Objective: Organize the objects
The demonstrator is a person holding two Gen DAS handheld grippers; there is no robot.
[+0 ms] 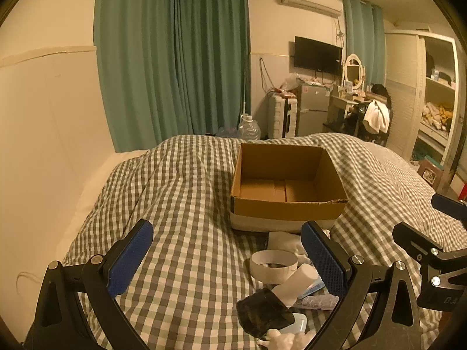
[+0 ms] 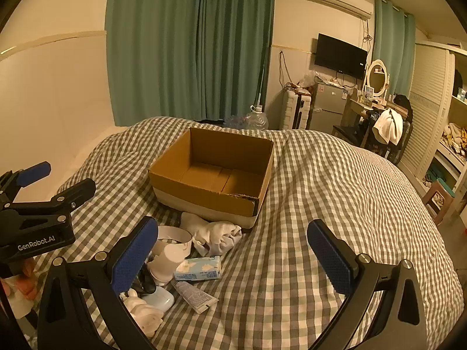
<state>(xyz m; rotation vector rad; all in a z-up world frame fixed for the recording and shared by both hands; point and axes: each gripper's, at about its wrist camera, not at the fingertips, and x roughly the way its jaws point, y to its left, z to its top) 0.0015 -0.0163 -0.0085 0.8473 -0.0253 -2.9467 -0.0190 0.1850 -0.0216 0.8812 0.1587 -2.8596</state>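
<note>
Green curtains [image 1: 175, 58]; wall television [image 1: 317, 55], air conditioner [image 1: 310, 0]; small fridge [image 1: 312, 109], oval mirror [image 1: 354, 71]; checked bedspread [image 2: 335, 189]

My blue pads [image 2: 134, 253] look rubbery and textured; the box [image 2: 204, 195] is matt cardboard, the quilt [image 2: 321, 204] soft checked cloth.

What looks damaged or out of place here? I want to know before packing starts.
The cardboard box has a ragged, torn front rim near its right corner and sits tilted on the rumpled checked duvet. In front of it lies a loose heap: white cloth, tube, blue packet. Nothing looks spilled.
</note>
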